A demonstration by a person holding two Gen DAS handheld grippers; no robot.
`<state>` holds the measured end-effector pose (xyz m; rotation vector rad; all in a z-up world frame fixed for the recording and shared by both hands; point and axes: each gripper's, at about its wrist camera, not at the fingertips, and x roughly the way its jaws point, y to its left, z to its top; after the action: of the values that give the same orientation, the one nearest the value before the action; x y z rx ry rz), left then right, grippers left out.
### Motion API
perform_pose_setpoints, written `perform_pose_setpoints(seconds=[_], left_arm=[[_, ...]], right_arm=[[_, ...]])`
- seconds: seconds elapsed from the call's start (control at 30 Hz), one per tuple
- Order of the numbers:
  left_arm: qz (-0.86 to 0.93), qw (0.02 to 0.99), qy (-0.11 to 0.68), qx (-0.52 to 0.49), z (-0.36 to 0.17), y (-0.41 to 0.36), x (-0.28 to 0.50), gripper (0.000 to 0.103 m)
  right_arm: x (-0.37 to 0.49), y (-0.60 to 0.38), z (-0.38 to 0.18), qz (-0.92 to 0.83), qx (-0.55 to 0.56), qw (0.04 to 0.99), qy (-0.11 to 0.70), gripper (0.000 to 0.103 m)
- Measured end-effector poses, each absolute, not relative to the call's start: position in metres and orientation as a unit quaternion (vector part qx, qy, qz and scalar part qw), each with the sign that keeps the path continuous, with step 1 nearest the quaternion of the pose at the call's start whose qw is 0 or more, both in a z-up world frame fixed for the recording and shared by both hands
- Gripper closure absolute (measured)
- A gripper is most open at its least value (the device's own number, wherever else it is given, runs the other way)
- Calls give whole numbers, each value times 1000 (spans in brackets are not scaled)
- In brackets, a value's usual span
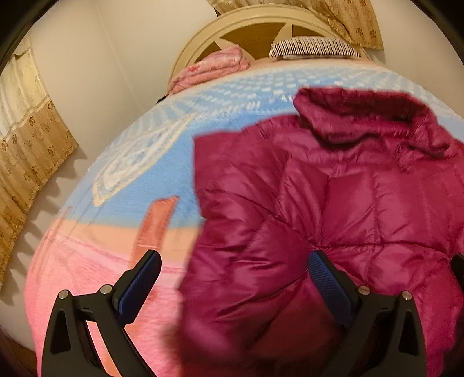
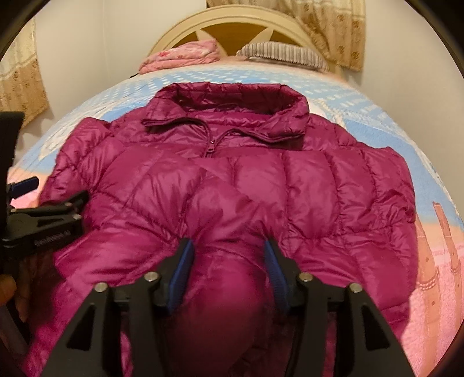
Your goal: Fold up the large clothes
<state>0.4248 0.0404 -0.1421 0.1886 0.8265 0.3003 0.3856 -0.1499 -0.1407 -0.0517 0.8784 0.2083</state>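
Note:
A magenta puffer jacket lies front up on the bed, collar and hood toward the headboard, zipper partly closed. My right gripper has its jaws apart around a bunched sleeve of the jacket lying over the front; whether it grips is unclear. My left gripper is wide open above the jacket's left edge, with nothing between the fingers held. The left gripper also shows at the left edge of the right wrist view.
The bed has a blue and pink patterned blanket. A folded pink blanket and a striped pillow lie by the cream headboard. Curtains hang at the left and behind the headboard.

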Motion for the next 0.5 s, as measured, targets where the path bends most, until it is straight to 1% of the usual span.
perform_pose_setpoints(seconds=[0.03, 0.17, 0.23, 0.33, 0.5], left_arm=[[143, 905, 391, 86, -131, 45, 422, 1], [135, 923, 353, 72, -84, 57, 427, 1], [117, 926, 352, 64, -73, 56, 441, 1], [97, 924, 365, 64, -71, 47, 480, 1], [88, 913, 391, 78, -89, 33, 552, 1]], right_arm=[[385, -153, -136, 106, -26, 898, 426, 36], [396, -173, -106, 120, -30, 906, 405, 31], [413, -186, -99, 114, -20, 907, 405, 28], [452, -205, -94, 90, -13, 908, 409, 28], [510, -218, -98, 71, -35, 904, 420, 28]])
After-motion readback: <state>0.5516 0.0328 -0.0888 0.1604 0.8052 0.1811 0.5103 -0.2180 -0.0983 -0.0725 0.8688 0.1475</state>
